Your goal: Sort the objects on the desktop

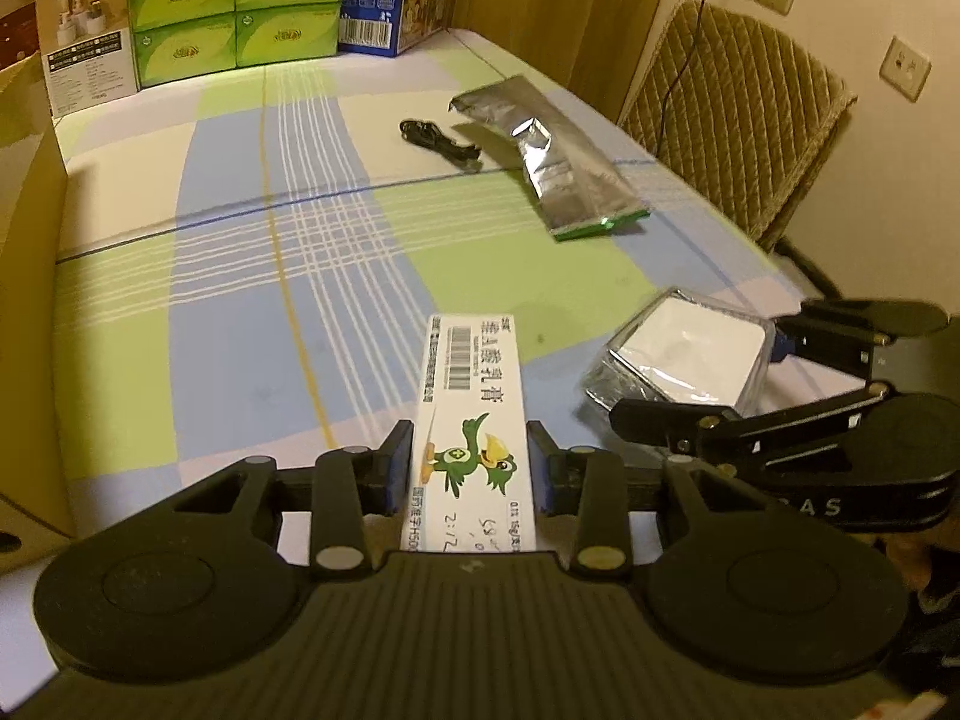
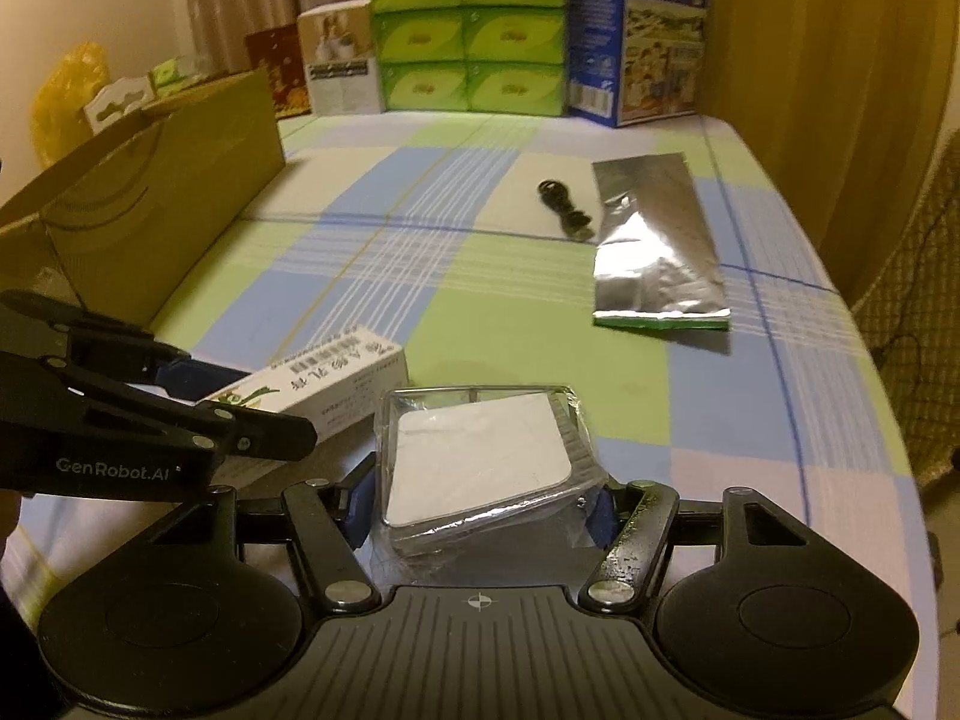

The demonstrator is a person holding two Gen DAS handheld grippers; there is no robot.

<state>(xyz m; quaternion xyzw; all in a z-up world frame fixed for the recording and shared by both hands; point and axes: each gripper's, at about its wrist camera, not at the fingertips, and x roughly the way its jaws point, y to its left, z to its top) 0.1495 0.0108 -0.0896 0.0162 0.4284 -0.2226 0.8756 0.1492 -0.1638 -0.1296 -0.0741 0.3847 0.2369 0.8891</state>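
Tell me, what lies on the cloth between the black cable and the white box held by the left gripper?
Nothing: between the black cable and the white box in the left gripper, only bare checked tablecloth shows in the left wrist view.

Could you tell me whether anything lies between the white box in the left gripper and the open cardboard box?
Nothing visible does: the white box is clamped in the left gripper, and only bare tablecloth lies toward the cardboard box.
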